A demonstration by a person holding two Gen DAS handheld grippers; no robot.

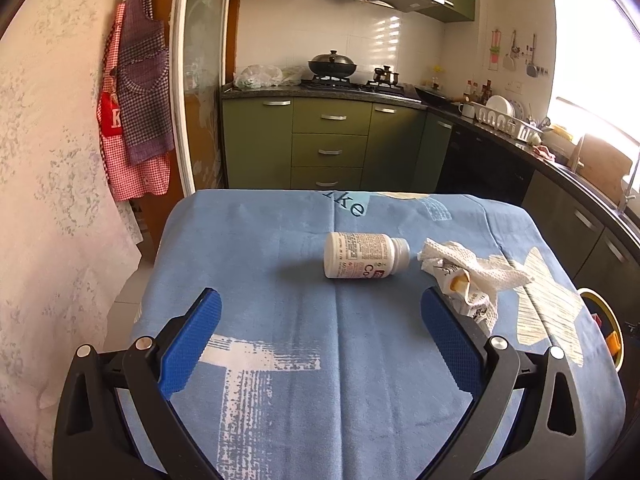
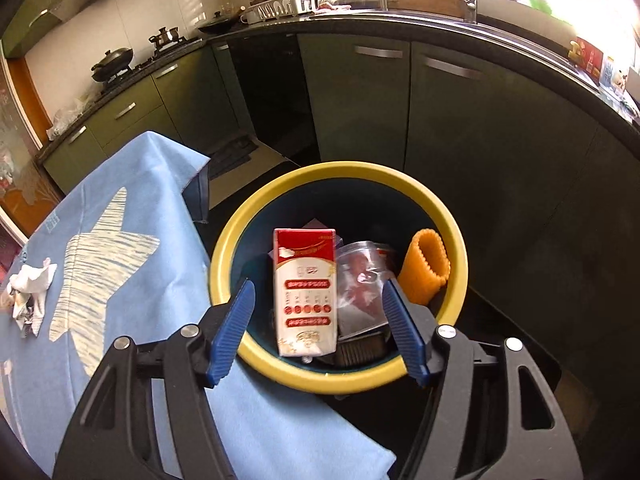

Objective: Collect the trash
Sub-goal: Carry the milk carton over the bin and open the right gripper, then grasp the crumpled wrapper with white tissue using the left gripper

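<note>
A white pill bottle (image 1: pixel 362 255) lies on its side on the blue tablecloth (image 1: pixel 280 248). Right of it sits a crumpled paper wad (image 1: pixel 472 276), close to one finger of my left gripper (image 1: pixel 320 294), which hovers open and empty in front of the bottle. My right gripper (image 2: pixel 319 285) is open above the yellow-rimmed bin (image 2: pixel 340 170). A red and white carton (image 2: pixel 305 292) shows between its pads inside the bin, and neither pad touches it. A clear plastic bag (image 2: pixel 362 280) and an orange ribbed piece (image 2: pixel 426 268) also lie in the bin. The paper wad (image 2: pixel 30 288) appears far left.
The bin (image 1: pixel 604 300) stands on the floor just past the table's right edge. Green kitchen cabinets (image 2: pixel 460 120) curve behind it. A stove with a wok (image 1: pixel 332 65) is at the back, and aprons (image 1: pixel 136 100) hang on the left wall.
</note>
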